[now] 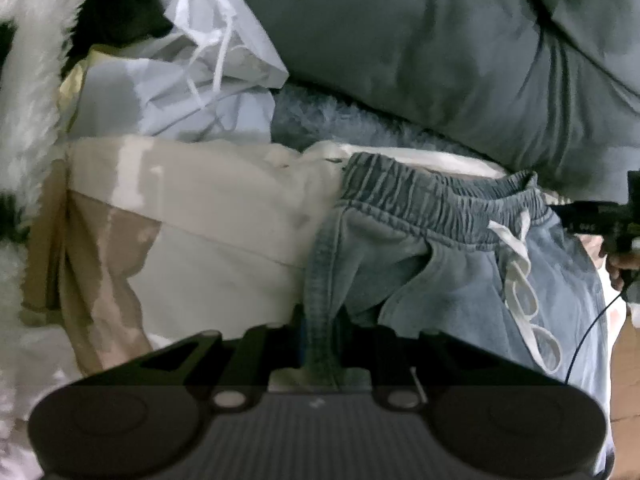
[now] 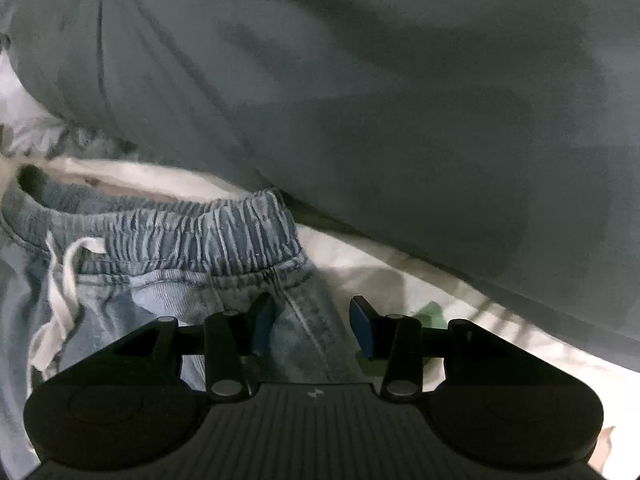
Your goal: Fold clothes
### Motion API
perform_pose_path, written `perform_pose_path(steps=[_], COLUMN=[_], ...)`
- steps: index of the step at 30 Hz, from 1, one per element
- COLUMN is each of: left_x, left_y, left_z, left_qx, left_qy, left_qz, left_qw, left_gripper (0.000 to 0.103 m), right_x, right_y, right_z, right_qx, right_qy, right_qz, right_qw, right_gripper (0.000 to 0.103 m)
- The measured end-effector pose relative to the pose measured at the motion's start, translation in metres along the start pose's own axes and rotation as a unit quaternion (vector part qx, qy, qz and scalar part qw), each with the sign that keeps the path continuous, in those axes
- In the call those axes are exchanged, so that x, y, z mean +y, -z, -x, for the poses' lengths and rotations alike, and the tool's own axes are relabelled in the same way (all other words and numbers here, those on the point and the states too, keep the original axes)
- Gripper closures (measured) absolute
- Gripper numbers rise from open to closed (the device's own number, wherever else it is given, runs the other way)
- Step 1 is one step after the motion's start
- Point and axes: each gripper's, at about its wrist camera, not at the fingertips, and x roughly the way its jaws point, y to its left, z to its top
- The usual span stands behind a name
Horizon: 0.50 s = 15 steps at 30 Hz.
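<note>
While my left gripper pinches denim shorts side seam, right gripper fingers straddle opposite seam, unclosed, presumably for spreading.

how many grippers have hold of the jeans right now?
1. The left gripper pinches the jeans' left side seam. The right gripper straddles the right side seam, fingers still apart.

Faded blue denim trousers with gathered elastic waistband and white drawstring lie rumpled on pale bedding

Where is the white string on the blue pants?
The white drawstring hangs from the blue pants' elastic waistband, right of middle in the left wrist view and at the far left in the right wrist view.
</note>
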Motion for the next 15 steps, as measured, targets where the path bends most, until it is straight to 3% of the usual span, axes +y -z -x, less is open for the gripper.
perform_pose_path(steps=[1,2,5,9,15], left_x=[-0.002,-0.004,-0.005,-0.004,-0.009], left_y=[0.0,0.001,0.001,0.0,0.0], left_z=[0.0,-0.001,-0.006,-0.013,0.0], left_qx=[-0.001,-0.003,0.0,0.004,-0.019], left_qy=[0.0,0.0,0.006,0.022,0.025], left_qz=[-0.003,-0.01,-0.007,0.003,0.004], left_qw=[1.0,0.9999,1.0,0.9997,0.9995], left_gripper=[0.089,0.089,0.087,0.084,0.091], right_x=[0.001,0.001,0.011,0.01,0.009], right_y=[-0.003,-0.005,-0.007,-0.007,-0.011], right_z=[-0.004,-0.006,0.001,0.016,0.037], right_qx=[0.002,0.005,0.013,0.0,-0.026], right_qy=[-0.001,-0.009,-0.004,0.028,0.094], right_qz=[0.003,0.004,0.041,0.057,0.067], right_qw=[1.0,1.0,0.999,0.998,0.993], right_gripper=[0.056,0.072,0.091,0.093,0.094])
